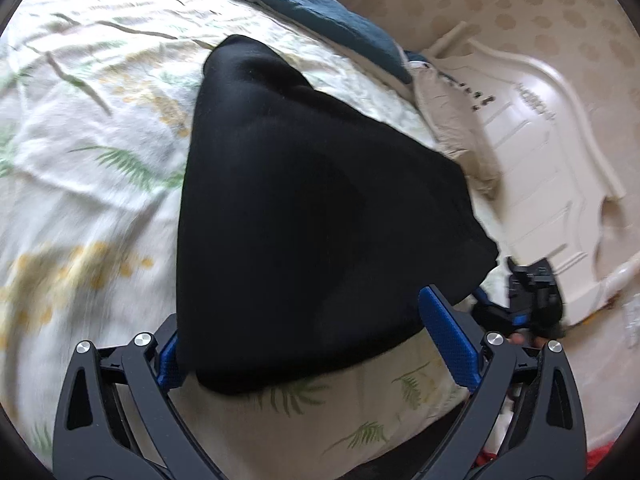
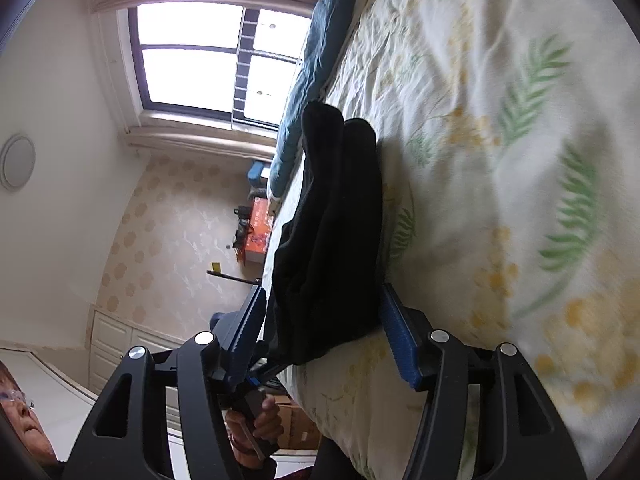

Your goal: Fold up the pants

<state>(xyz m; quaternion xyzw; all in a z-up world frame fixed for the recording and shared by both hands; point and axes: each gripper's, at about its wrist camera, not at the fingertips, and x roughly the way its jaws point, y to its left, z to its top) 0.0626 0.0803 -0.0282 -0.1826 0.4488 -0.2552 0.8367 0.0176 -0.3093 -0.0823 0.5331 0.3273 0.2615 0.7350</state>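
Both tongs stood wide. Left gripper (image 1: 320, 332) straddled the near edge of black pants (image 1: 304, 208), already a compact bundle on the floral bedsheet (image 1: 88, 128). Right gripper (image 2: 324, 336) likewise bracketed the layered pants (image 2: 332, 240), gripping nothing; folding looked nearly finished.

A bed (image 1: 100, 208) covered by a cream sheet (image 2: 500, 168) printed with green fern leaves and yellow blossoms carries a pair of black pants (image 1: 304, 216), folded into a thick bundle at the centre of the left wrist view. A dark teal blanket (image 1: 320, 12) lies bunched along the bed's edge at 12 o'clock from the pants. At 2 o'clock, a beige cloth (image 1: 452, 128) rests crumpled at the bed's edge.
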